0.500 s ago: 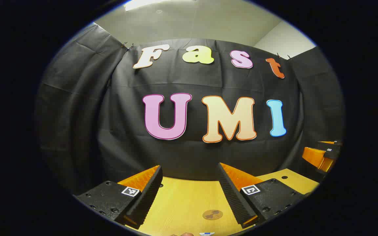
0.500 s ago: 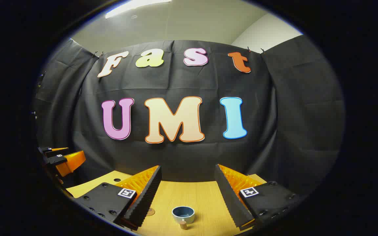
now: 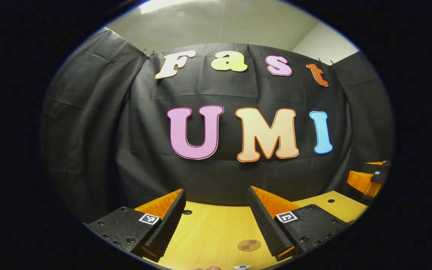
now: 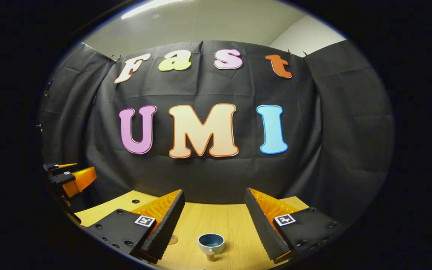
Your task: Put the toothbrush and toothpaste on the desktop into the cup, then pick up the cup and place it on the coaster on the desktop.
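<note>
Blue-grey on the outside and pale at the rim, the cup [image 4: 211, 243] stands upright on the wooden desk [image 4: 234, 228], at about 6 o'clock in the right gripper view, between the two fingers of the right gripper [image 4: 215, 210] but farther ahead and not touching them. Just in front of the cup, toward the camera, there is a small brown cork-like piece [image 4: 210, 256]; what it is I cannot tell. A round brown coaster [image 4: 173, 239] lies flat on the desk at 7 o'clock from the cup, partly hidden behind the finger on that side.

In the left gripper view the coaster [image 3: 249, 245] lies at about 5 o'clock, close to the inner side of one finger. At the very bottom edge, at 6 o'clock, a small white and blue tip [image 3: 241, 267] shows; it is too little to name.

The left gripper [image 3: 216, 206] has its fingers spread wide and grasps nothing. The right gripper is also spread wide and empty. The right gripper [image 3: 368, 180] shows at 3 o'clock in the left gripper view, and the left gripper [image 4: 69, 178] at 9 o'clock in the right gripper view.
</note>
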Available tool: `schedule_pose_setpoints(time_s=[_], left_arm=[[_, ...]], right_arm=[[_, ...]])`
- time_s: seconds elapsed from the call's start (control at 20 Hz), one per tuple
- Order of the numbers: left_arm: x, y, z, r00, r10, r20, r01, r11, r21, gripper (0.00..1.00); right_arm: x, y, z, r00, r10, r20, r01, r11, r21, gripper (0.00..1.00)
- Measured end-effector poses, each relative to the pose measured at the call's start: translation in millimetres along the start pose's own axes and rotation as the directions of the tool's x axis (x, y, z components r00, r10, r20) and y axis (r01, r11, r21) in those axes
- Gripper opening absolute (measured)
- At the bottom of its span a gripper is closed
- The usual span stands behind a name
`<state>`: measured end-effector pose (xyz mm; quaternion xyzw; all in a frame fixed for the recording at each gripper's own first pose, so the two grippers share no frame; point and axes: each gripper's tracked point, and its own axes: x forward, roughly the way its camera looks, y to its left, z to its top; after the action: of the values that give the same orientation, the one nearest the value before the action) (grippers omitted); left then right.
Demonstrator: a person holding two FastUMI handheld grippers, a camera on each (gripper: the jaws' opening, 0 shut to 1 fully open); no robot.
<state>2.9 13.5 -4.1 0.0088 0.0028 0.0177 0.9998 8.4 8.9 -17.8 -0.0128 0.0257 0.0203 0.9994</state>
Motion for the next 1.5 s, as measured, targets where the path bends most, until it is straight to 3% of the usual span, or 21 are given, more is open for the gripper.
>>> schedule_pose_setpoints(time_s=[0.1,0.4,0.75,1.1,1.5], left_arm=[[-1,0,-3,1.000,-0.004,-0.006,0.004,1.000,0.002,1.00],[-5,1,-1,1.000,-0.009,0.001,0.009,1.000,0.007,0.96],[-13,2,-5,1.000,-0.018,-0.002,0.018,1.000,0.013,0.96],[-21,11,-14,1.000,0.003,-0.023,-0.003,1.000,0.019,0.96],[-30,23,-26,0.998,0.035,-0.059,-0.033,0.999,0.022,0.96]], right_arm=[[1,1,0,1.000,0.001,-0.002,-0.001,1.000,-0.008,0.97],[1,3,-14,0.999,0.004,-0.039,-0.005,1.000,-0.020,0.99],[-9,7,-86,0.966,0.022,-0.257,-0.040,0.997,-0.063,0.99],[-22,7,-152,0.894,0.032,-0.448,-0.069,0.995,-0.066,0.99],[-43,14,-214,0.777,0.048,-0.628,-0.116,0.991,-0.068,1.00]])
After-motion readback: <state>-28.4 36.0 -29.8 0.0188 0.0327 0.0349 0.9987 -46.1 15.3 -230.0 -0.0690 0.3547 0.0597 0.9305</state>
